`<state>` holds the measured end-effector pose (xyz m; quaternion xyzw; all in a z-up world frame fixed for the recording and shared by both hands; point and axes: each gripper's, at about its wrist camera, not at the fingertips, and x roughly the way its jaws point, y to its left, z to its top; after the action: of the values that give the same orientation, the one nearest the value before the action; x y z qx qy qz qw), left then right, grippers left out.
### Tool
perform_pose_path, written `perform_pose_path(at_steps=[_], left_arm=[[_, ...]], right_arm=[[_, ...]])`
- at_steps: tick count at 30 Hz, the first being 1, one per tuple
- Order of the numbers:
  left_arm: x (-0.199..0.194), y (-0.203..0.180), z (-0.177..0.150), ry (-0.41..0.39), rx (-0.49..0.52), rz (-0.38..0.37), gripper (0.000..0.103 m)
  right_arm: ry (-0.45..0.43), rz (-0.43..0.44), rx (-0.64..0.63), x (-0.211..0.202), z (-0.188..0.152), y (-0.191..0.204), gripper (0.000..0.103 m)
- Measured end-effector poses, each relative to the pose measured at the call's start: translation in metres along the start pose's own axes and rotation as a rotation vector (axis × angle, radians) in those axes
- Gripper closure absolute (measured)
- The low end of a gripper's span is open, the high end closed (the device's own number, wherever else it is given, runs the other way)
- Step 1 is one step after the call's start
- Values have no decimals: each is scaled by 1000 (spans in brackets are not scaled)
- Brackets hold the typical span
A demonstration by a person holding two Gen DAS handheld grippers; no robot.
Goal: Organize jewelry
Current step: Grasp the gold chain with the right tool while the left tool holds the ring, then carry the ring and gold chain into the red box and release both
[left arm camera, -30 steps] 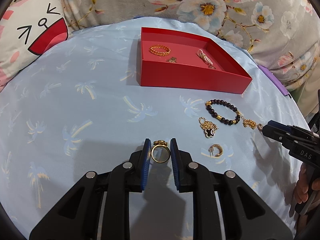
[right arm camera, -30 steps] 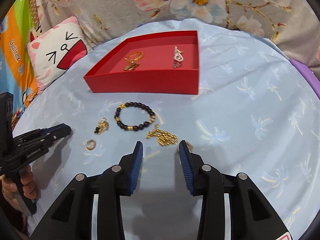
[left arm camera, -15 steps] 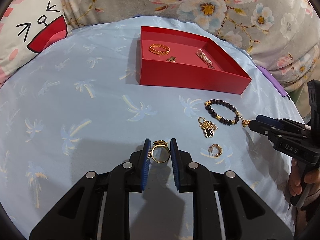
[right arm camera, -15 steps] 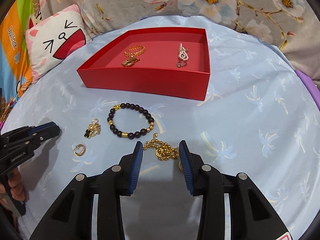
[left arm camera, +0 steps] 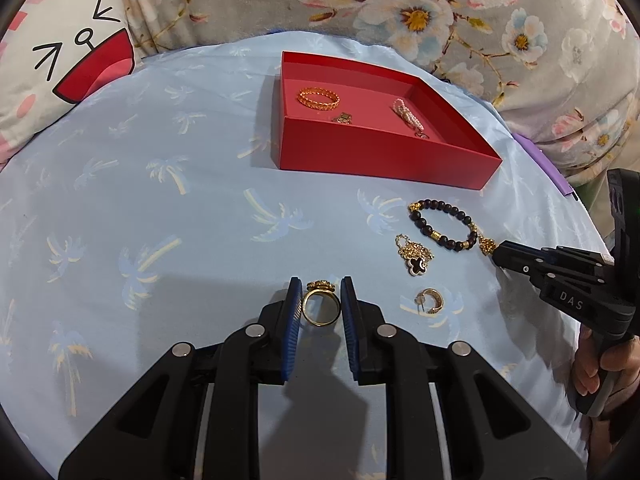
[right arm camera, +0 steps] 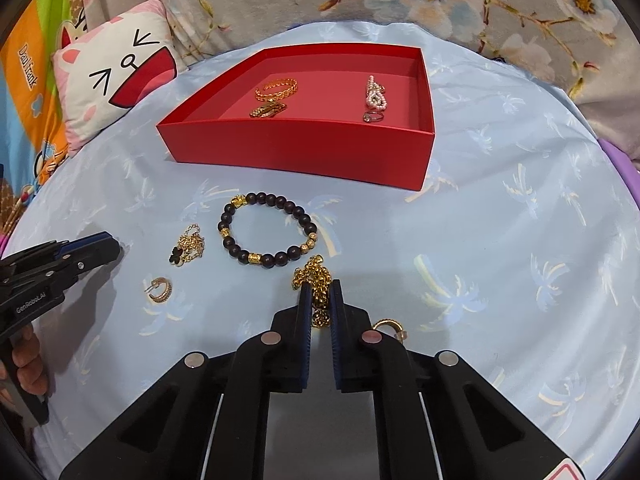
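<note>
My left gripper (left arm camera: 321, 292) is shut on a gold ring (left arm camera: 320, 312) just above the blue palm-print cloth (left arm camera: 160, 200). In the right wrist view, my right gripper (right arm camera: 320, 292) has its jaws closing, and the pads pinch a bunched gold chain (right arm camera: 314, 274) lying on the cloth. A dark bead bracelet (right arm camera: 264, 199), a clover pendant necklace (right arm camera: 186, 248) and a gold hoop earring (right arm camera: 160, 289) lie loose between the two grippers. Another hoop (right arm camera: 386, 324) lies by the right finger. Behind them, the red box (right arm camera: 300, 152) holds a gold bangle (right arm camera: 276, 88), a pearl piece (right arm camera: 374, 90) and a small ring (right arm camera: 374, 117).
A cat-face pillow (left arm camera: 60, 60) lies at the far left and floral fabric (left arm camera: 440, 12) runs behind the box. A purple edge (left arm camera: 548, 168) shows at the right of the cloth. Hands (left arm camera: 600, 368) grip each tool's handle at the frame sides.
My right gripper came forward over the gold chain and its jaws closed in on it. The left gripper and its ring kept still.
</note>
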<state>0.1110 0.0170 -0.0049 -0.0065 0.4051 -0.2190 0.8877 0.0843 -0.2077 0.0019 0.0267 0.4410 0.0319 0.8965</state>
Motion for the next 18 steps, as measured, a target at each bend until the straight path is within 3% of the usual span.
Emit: perform_pose_path(at_steps=[11, 18], left_arm=[[-15, -11, 7, -23, 33, -18, 84], [-44, -23, 54, -93, 81, -71, 84]], right_arm=[[-101, 64, 47, -43, 12, -6, 97], [-182, 98, 14, -78, 54, -12, 97]])
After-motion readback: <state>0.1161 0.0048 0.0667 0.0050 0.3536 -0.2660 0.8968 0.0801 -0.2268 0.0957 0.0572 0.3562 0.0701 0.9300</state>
